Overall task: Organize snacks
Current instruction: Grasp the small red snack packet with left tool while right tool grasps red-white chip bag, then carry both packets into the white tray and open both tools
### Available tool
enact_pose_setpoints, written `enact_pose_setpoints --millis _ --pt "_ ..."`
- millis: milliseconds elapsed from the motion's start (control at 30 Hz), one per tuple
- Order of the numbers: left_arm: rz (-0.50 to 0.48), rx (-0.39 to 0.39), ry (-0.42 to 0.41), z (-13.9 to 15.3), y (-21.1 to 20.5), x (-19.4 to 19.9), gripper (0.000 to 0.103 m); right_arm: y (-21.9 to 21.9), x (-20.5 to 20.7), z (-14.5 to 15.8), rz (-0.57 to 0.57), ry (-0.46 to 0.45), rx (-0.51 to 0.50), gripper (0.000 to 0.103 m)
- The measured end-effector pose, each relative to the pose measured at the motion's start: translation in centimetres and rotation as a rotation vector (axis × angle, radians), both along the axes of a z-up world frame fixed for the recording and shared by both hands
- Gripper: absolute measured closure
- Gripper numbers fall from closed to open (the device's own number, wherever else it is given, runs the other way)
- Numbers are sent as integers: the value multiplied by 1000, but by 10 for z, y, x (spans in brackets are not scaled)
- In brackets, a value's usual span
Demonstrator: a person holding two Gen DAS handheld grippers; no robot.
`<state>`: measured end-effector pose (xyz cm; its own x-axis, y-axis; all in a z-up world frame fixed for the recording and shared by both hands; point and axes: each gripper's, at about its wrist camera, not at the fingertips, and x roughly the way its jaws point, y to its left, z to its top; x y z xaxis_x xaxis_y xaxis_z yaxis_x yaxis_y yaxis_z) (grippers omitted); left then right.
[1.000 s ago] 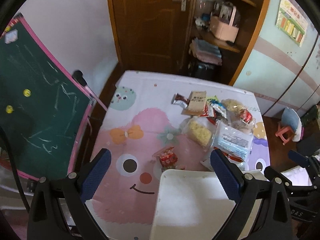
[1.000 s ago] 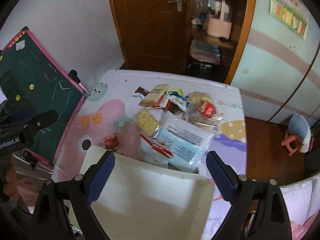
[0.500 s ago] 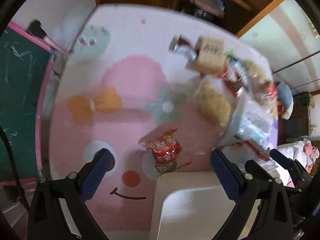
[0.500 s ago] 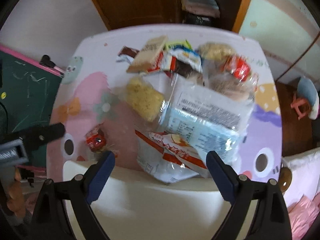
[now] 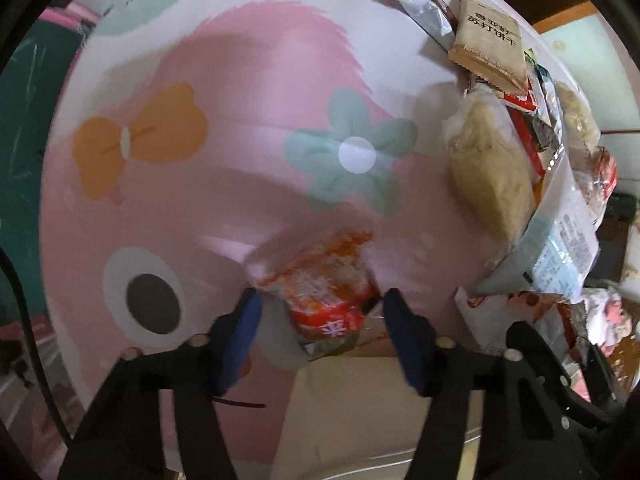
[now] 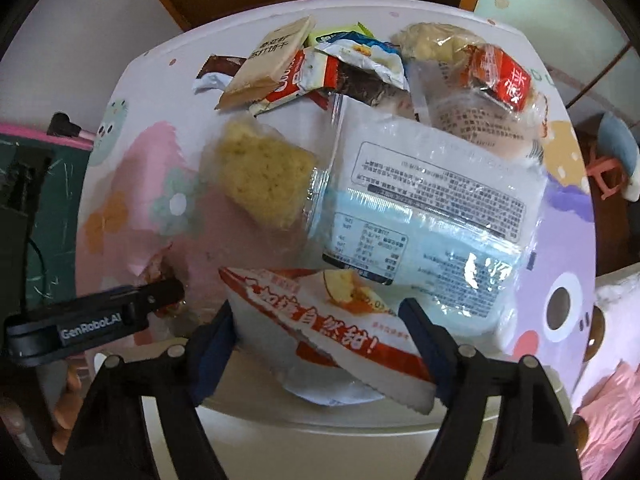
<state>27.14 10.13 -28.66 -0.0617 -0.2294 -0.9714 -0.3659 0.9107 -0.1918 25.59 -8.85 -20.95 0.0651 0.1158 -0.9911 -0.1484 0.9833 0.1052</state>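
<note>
My left gripper [image 5: 320, 312] is open, its fingers either side of a small red and clear snack packet [image 5: 320, 292] lying on the pink cartoon tablecloth [image 5: 240, 160]; the pads do not touch it. My right gripper [image 6: 316, 320] is open, its fingers either side of a white and red snack bag [image 6: 328, 336] whose near end overhangs a white bin [image 6: 312, 444]. Behind it lie a large clear and blue pack [image 6: 424, 208], a yellow cake in clear wrap [image 6: 260, 180] and a heap of small packets [image 6: 320, 64].
The white bin's rim [image 5: 360, 420] sits just under the left gripper, at the table's near edge. A brown cracker packet [image 5: 488, 44] and the cake [image 5: 492, 176] lie at the right. A green chalkboard [image 6: 24, 208] stands left of the table. The left gripper's body [image 6: 100, 320] shows in the right wrist view.
Both grippers have dropped down toward the table. The left fingers have narrowed around the red packet; the right fingers now straddle the white and red bag.
</note>
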Motion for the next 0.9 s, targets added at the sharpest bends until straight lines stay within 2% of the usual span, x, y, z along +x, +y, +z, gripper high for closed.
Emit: enact_pose_setpoints --millis 133,333,633,900 --pt "-7 17 -20 -5 -7 -2 55 3 0 5 14 -19 11 34" --pt "-6 36 -62 2 -9 -10 57 -2 -4 18 14 -50 44 37" --pt "16 81 -244 83 -5 -21 57 -5 -10 76 -1 -197 60 38" --pt "-74 111 -441 177 -5 -47 57 -4 -36 153 2 -375 54 38"
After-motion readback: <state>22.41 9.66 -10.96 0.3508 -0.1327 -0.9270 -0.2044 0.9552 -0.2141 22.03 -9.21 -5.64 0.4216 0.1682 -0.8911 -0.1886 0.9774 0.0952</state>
